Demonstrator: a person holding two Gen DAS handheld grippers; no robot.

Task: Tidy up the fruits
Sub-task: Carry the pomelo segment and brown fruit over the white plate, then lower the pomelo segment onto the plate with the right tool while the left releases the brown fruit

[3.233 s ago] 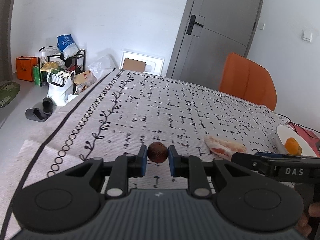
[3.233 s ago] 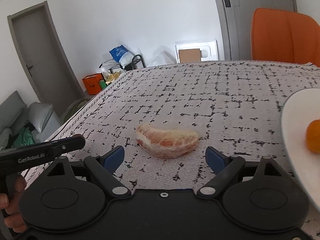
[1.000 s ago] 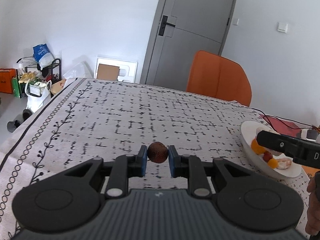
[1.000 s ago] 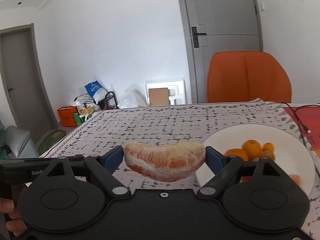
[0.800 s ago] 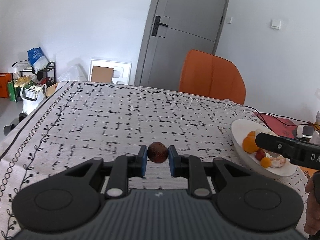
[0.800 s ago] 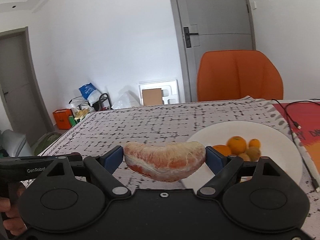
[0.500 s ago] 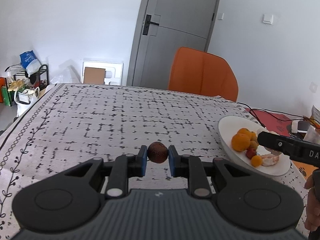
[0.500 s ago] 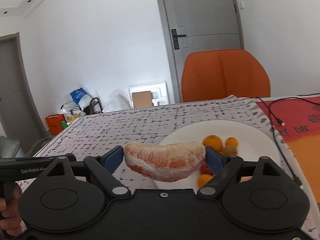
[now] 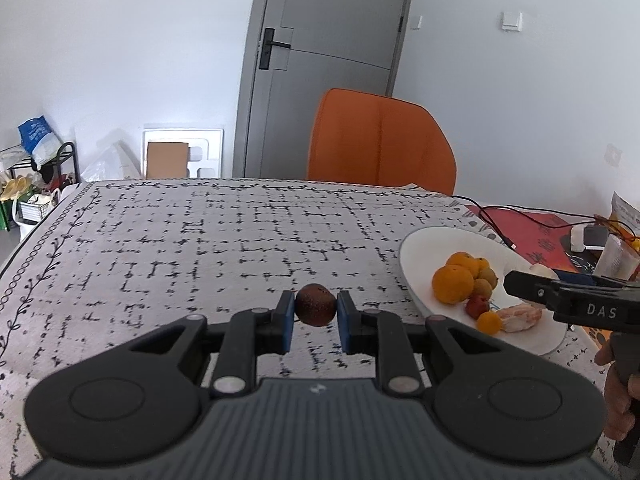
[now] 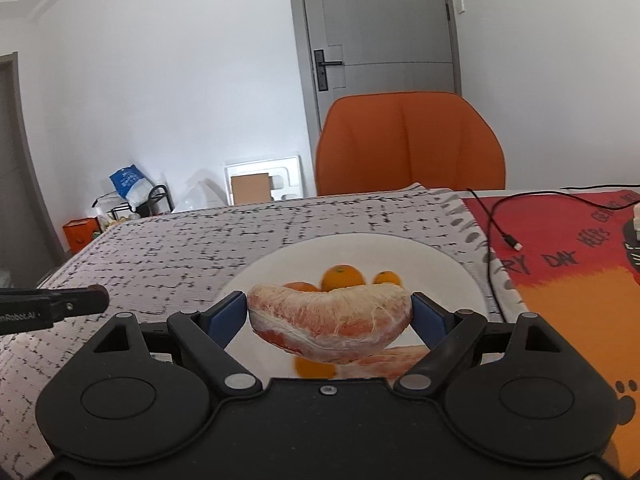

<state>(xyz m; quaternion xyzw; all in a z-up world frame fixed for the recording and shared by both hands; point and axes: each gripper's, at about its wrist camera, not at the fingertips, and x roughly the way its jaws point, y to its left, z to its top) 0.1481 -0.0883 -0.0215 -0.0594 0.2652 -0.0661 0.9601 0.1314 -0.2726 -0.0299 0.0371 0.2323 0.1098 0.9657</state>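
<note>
My left gripper (image 9: pixel 316 312) is shut on a small round brown fruit (image 9: pixel 315 305) and holds it above the patterned tablecloth, left of the white plate (image 9: pixel 424 240). The plate holds oranges (image 9: pixel 452 284), a small red fruit and a peeled pomelo wedge (image 9: pixel 520 318). My right gripper (image 10: pixel 330 320) is shut on another peeled pomelo wedge (image 10: pixel 330 320) and holds it over the near part of the plate (image 10: pixel 448 276), above a wedge lying there. The right gripper's body shows in the left wrist view (image 9: pixel 568 300), over the plate's right side.
An orange chair (image 9: pixel 380 140) stands at the table's far edge, before a grey door. A red mat (image 10: pixel 560 240) with a black cable lies right of the plate. Small items sit at the far right (image 9: pixel 600 240). Bags and a rack stand on the floor at left (image 9: pixel 32 176).
Both grippers have moved right toward the plate, each still holding its fruit. The right gripper's wedge now hangs over the plate, which looks nearer and more central.
</note>
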